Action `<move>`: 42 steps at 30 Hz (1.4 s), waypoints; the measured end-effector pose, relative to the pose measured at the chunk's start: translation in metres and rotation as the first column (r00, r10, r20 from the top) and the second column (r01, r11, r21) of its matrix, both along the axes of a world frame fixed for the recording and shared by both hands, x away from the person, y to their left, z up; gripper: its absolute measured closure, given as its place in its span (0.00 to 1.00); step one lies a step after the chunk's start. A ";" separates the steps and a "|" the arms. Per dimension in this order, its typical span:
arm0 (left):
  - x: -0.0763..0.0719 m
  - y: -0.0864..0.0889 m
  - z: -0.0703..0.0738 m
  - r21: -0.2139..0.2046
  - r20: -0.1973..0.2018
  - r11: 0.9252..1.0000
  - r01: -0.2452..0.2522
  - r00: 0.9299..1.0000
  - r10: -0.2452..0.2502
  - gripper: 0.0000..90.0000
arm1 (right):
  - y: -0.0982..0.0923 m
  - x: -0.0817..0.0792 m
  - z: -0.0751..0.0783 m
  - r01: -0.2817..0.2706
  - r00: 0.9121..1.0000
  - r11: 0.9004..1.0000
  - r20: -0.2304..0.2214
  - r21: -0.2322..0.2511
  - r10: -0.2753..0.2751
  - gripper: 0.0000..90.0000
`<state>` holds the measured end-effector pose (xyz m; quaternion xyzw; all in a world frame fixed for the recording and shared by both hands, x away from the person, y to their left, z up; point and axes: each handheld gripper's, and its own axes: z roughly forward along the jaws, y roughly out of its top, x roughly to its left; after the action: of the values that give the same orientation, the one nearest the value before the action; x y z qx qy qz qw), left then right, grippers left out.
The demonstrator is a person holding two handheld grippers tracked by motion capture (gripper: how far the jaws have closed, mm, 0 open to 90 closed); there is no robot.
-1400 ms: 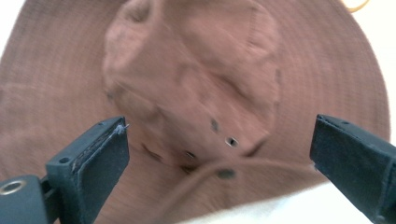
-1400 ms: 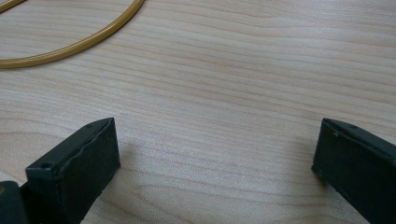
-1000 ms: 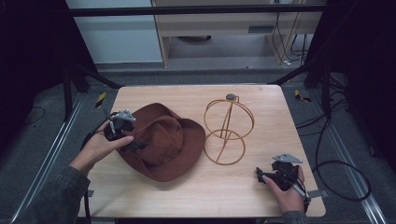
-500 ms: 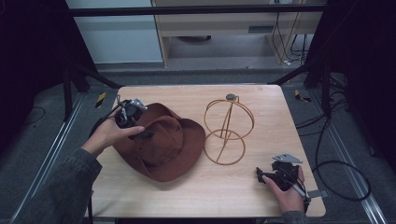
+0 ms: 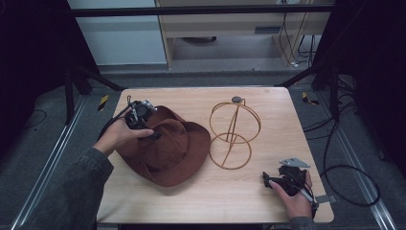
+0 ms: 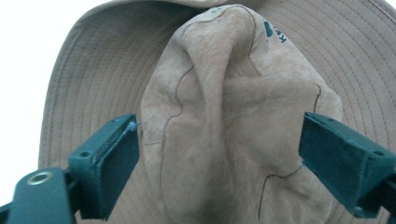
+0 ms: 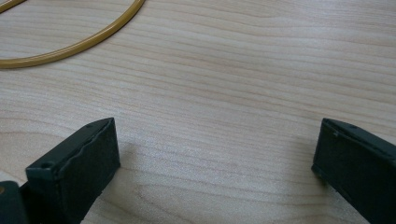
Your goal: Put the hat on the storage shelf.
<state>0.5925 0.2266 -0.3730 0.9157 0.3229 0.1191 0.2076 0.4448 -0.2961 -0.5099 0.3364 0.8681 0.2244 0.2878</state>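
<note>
Now the left gripper (image 5: pixel 152 135) straddles the crown of the brown hat (image 5: pixel 172 148), jaws just closing, pads not yet pressing (hat lies just beside the wire stand (image 5: pixel 233 136)); right gripper (image 5: pixel 266 178) rests wide apart, well off.

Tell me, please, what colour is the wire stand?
Golden-orange wire stand, clearest in the high view.

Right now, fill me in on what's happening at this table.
A person works at a wooden table with a tool in each hand. The left tool sits over the crown of a brown hat; its jaws have just been closing, straddling the crown, the left one about touching, the right one still apart. The right tool rests open near the table's front edge. A gold wire hat stand stands unused beside the hat.
</note>
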 end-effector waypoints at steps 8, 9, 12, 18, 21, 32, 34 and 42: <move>0.007 -0.006 -0.009 0.013 -0.025 1.000 0.000 1.000 0.000 0.29 | 0.000 0.000 0.000 0.000 1.000 1.000 0.000 0.000 0.000 0.01; 0.007 -0.006 -0.009 0.011 -0.024 1.000 0.003 1.000 -0.002 0.31 | 0.000 0.000 0.000 0.000 1.000 1.000 0.000 0.000 0.000 0.01; 0.007 -0.007 -0.009 0.017 -0.024 1.000 0.015 1.000 -0.015 0.37 | 0.000 0.000 0.000 0.000 1.000 1.000 0.000 0.000 0.000 0.01; 0.007 -0.011 -0.012 0.028 -0.035 0.999 0.029 0.999 -0.028 0.42 | 0.000 0.000 0.000 0.000 1.000 1.000 0.000 0.000 0.000 0.01; 0.008 -0.014 -0.014 0.039 -0.039 0.998 0.043 0.998 -0.042 0.44 | 0.000 0.000 0.000 0.000 1.000 1.000 0.000 0.000 0.000 0.01; 0.008 -0.014 -0.020 0.042 -0.053 0.998 0.051 0.997 -0.049 0.54 | 0.000 0.000 0.000 0.000 1.000 1.000 0.000 0.000 0.000 0.01; 0.008 -0.013 -0.021 0.038 -0.055 0.998 0.051 0.997 -0.049 0.58 | 0.000 0.000 0.000 0.001 1.000 1.000 0.000 0.000 -0.001 0.01; 0.010 -0.008 -0.023 0.013 -0.058 0.999 0.041 0.998 -0.040 0.79 | 0.000 0.000 0.000 0.000 1.000 1.000 0.000 0.001 0.000 0.01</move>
<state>0.6024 0.2183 -0.3956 0.9265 0.3094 0.0905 0.1942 0.4448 -0.2961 -0.5099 0.3366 0.8680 0.2247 0.2876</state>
